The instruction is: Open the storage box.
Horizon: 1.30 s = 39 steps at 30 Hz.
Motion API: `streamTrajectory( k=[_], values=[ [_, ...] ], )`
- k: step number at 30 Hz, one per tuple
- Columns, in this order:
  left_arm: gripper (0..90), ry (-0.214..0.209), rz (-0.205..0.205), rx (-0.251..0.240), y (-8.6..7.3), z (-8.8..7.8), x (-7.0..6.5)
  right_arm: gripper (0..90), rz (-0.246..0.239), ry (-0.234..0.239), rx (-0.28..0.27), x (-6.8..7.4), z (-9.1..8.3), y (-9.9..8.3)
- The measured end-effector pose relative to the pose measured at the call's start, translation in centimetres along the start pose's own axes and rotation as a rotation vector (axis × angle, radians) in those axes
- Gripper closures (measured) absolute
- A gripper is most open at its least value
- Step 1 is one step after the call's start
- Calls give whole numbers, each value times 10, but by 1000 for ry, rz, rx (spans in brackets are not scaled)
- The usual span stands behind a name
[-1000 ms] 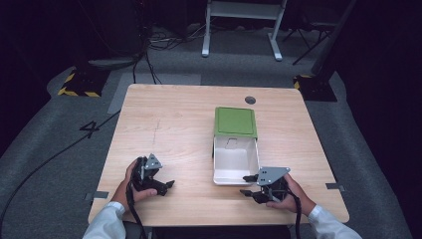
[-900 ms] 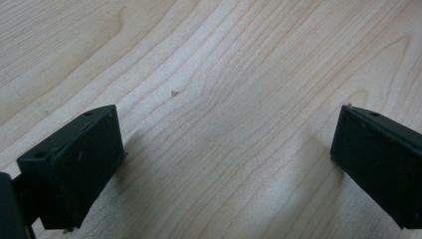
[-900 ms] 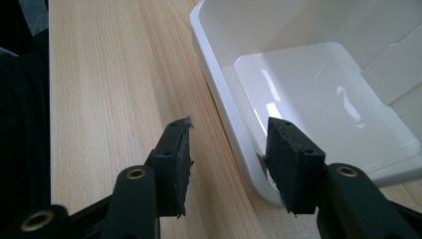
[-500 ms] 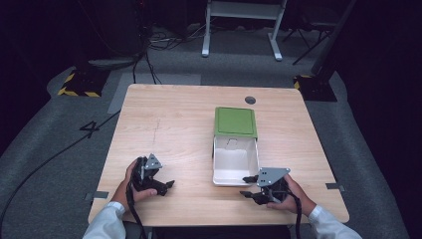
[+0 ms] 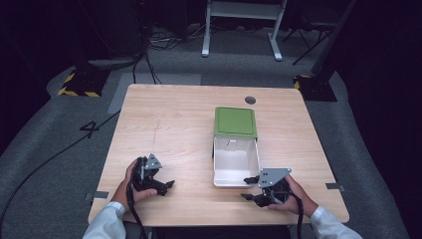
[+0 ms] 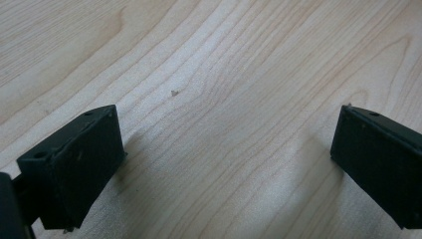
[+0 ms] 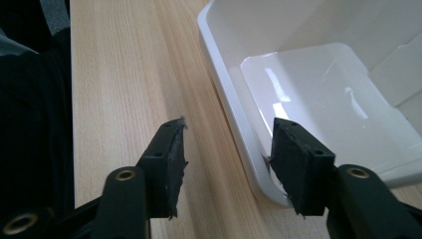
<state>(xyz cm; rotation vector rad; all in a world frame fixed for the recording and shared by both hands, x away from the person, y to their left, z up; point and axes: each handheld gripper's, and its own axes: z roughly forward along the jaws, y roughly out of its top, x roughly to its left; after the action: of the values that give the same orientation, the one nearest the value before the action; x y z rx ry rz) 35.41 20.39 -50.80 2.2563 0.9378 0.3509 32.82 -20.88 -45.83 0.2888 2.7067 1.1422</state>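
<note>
A white open box (image 5: 234, 162) stands right of the table's middle, and its green lid (image 5: 235, 121) lies flat against its far side. My right gripper (image 5: 248, 188) rests by the box's near right corner. In the right gripper view its jaws (image 7: 230, 134) have just been opening; they straddle the box's wall (image 7: 234, 119), one jaw outside over the wood and one on the box side, with a gap at each pad. My left gripper (image 5: 166, 186) lies on the near left of the table. Its jaws (image 6: 226, 119) are wide open over bare wood.
The wooden table (image 5: 169, 124) has a round cable hole (image 5: 250, 99) at its far edge. Cables (image 5: 149, 55) and a white stand (image 5: 241, 25) are on the floor beyond. A person's hands and white sleeves (image 5: 107, 221) come in at the table's near edge.
The right gripper's jaws look a little further apart than before. Both hands and the box have kept their places.
</note>
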Motion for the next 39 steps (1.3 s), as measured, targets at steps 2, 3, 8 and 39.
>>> streamTrajectory(
  k=[2, 3, 8, 39],
  values=[
    [4, -1, -2, 0, 0, 0, 0, 421, 3, -2, -34, 0, -7, 4],
    [4, -1, -1, -1, 0, 0, 0, 413, 5, -3, -50, 0, -11, 5],
    [3, -3, -1, 1, 0, 0, 0, 370, 7, -21, -128, -2, -32, 12],
    [1, -11, 4, 1, 1, 1, 1, 210, 242, -331, -8, -60, -76, -94]
  ],
)
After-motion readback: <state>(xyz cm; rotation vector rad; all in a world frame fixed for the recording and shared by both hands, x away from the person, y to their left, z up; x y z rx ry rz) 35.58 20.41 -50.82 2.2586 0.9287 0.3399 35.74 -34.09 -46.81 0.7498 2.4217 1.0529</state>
